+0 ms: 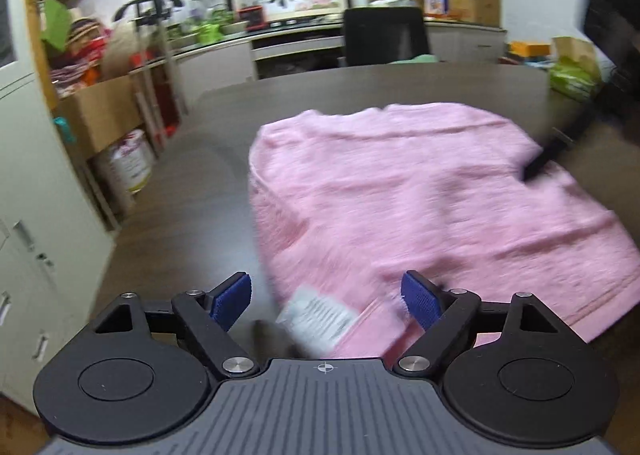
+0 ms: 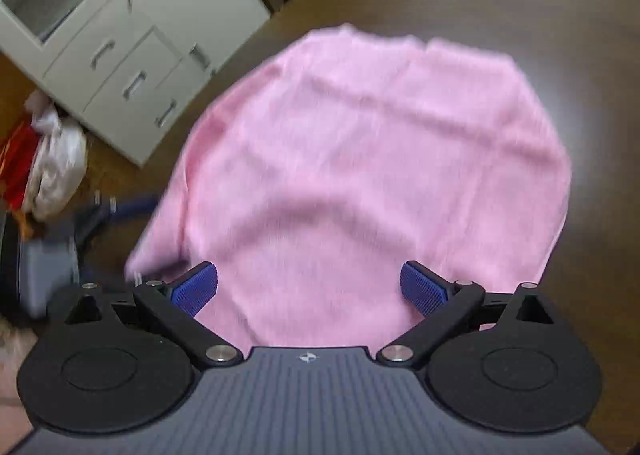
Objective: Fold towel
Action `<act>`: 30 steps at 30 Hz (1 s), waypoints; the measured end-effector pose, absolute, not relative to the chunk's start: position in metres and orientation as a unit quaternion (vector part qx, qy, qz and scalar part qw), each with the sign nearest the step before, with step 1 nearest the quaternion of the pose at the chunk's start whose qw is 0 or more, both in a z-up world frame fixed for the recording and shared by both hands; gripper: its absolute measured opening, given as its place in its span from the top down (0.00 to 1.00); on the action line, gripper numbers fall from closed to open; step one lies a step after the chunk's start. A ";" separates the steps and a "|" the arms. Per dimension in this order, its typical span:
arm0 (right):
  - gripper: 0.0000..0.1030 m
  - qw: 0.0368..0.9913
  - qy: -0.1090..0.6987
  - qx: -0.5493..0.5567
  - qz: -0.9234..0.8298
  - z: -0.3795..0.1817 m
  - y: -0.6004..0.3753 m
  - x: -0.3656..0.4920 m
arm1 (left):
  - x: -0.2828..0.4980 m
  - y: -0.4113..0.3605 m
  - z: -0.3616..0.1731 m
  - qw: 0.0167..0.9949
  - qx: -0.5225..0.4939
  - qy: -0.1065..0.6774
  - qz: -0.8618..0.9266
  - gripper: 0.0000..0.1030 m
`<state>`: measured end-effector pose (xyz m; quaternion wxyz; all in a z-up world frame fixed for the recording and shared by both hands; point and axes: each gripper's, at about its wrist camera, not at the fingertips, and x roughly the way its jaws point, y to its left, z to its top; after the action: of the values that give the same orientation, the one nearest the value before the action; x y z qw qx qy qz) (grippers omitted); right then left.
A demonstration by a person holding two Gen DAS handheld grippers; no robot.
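A pink towel (image 1: pixel 420 199) lies spread on the dark brown table (image 1: pixel 192 183), folded over with a white care label (image 1: pixel 316 317) at its near left corner. My left gripper (image 1: pixel 326 301) hovers open over that corner, the label between its blue pads (image 1: pixel 232 301). In the right wrist view the same towel (image 2: pixel 360 175) fills the middle, and my right gripper (image 2: pixel 310 289) is open above its near edge, holding nothing. A finger of the right gripper (image 1: pixel 556 151) reaches over the towel's far right side in the left wrist view.
A black office chair (image 1: pixel 386 35) stands behind the table's far edge. Cardboard boxes and clutter (image 1: pixel 100 111) sit on the floor at the left. Grey drawer cabinets (image 2: pixel 120 67) stand beyond the table's left edge (image 2: pixel 256 35). A green packet (image 1: pixel 572 75) lies at the table's far right.
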<state>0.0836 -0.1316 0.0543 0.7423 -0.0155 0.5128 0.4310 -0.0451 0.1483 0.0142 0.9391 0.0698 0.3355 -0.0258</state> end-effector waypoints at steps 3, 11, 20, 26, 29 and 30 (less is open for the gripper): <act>0.02 0.747 0.504 -0.041 0.431 0.055 -0.137 0.073 | -0.052 0.165 0.022 0.941 0.053 0.333 -0.001 0.18; 0.01 0.763 0.477 -0.138 0.413 0.051 -0.134 0.062 | -0.064 0.184 0.048 0.952 0.038 0.302 0.031 0.17; 0.00 0.762 0.475 -0.224 0.378 0.048 -0.138 0.075 | -0.046 0.146 0.046 0.953 0.057 0.298 -0.023 0.16; 0.00 0.797 0.467 -0.178 0.339 0.067 -0.158 0.092 | -0.021 0.118 0.044 0.952 0.080 0.288 -0.070 0.13; 0.00 0.825 0.420 -0.122 0.358 0.084 -0.156 0.107 | -0.007 0.107 0.033 0.946 0.088 0.301 -0.086 0.13; 0.00 0.826 0.420 -0.108 0.360 0.085 -0.156 0.113 | -0.005 0.106 0.030 0.944 0.088 0.305 -0.086 0.13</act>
<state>0.1126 -0.1558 0.0854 0.8263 -0.1077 0.4197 0.3598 -0.0048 0.1064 0.0296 0.9444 0.0882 0.3049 -0.0862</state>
